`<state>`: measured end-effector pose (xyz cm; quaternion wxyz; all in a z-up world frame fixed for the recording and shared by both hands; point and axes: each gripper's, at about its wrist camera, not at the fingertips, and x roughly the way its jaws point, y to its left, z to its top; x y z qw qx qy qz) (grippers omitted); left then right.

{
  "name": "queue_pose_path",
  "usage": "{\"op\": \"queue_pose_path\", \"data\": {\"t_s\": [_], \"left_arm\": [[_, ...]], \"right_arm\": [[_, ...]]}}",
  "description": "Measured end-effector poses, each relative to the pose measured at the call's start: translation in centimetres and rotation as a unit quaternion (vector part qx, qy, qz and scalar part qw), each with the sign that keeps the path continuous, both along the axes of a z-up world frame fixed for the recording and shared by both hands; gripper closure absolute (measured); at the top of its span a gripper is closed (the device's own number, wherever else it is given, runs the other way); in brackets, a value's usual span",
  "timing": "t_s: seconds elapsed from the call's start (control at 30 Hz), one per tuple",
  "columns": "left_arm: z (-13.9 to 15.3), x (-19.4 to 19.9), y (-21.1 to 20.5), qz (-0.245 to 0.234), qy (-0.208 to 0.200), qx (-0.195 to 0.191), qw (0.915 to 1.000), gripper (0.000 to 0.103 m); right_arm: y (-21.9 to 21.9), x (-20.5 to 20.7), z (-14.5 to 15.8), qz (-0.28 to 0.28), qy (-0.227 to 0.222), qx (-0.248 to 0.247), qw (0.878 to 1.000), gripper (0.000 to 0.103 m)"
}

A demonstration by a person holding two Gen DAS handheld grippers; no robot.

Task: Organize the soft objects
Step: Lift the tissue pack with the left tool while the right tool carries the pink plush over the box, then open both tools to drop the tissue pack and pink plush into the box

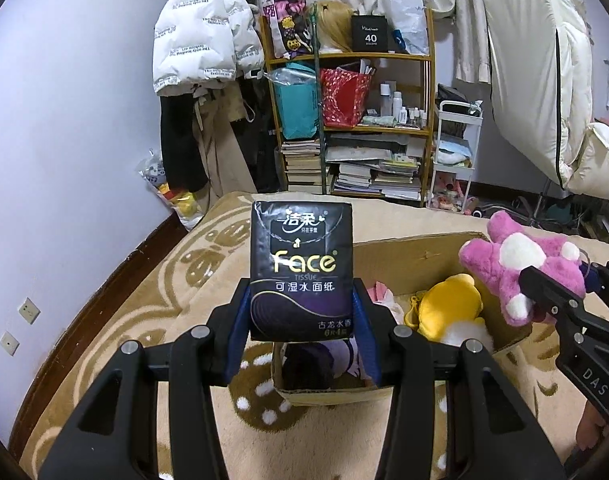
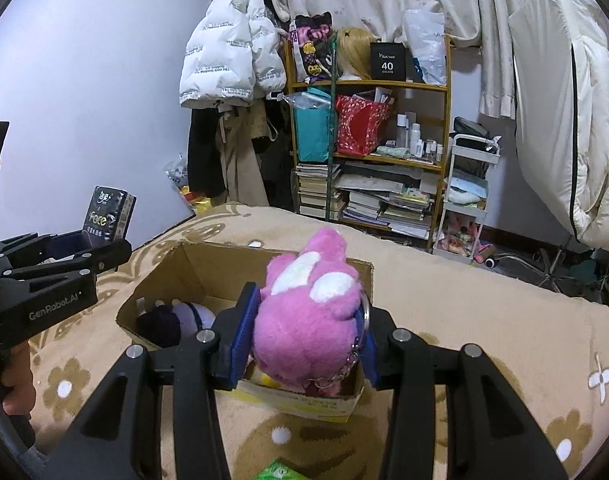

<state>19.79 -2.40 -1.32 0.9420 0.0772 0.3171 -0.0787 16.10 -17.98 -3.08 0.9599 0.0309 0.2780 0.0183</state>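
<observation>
Several plushies already lie in the cardboard box [image 2: 192, 264]; above it, the right claw [image 2: 304, 340] pinches a pink plush [image 2: 304, 320], left claw [image 1: 302, 312] pinches a tissue pack [image 1: 302, 268], neither dropped in yet.

Three plush toys [image 1: 520, 268], one tissue pack [image 1: 301, 268]

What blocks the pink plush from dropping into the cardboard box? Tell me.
Nothing visible. The right gripper holds the pink plush above the open cardboard box, which has no lid. A yellow plush and a dark plush already lie inside.
</observation>
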Motion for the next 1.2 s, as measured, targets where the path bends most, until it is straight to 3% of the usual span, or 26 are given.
{"op": "queue_pose_path", "data": {"t_s": [0.53, 0.93, 1.1, 1.2], "left_arm": [[-1.9, 1.5, -1.0, -0.028, 0.031, -0.004, 0.9991, 0.058], [-2.7, 1.7, -1.5, -0.040, 0.046, -0.010, 0.9981, 0.057], [-3.3, 2.1, -1.4, -0.041, 0.059, -0.011, 0.9973, 0.057], [-3.6, 2.2, -1.4, -0.039, 0.064, -0.009, 0.9972, 0.051]], "right_arm": [[-0.6, 1.9, -2.6, 0.005, 0.026, 0.033, 0.999, 0.055], [-0.5, 2.3, -3.3, 0.020, 0.014, 0.066, 0.998, 0.055], [-0.1, 2.6, -3.9, 0.034, 0.025, 0.073, 0.996, 0.049], [-0.4, 2.9, -4.4, 0.040, 0.038, 0.089, 0.995, 0.049]]}}
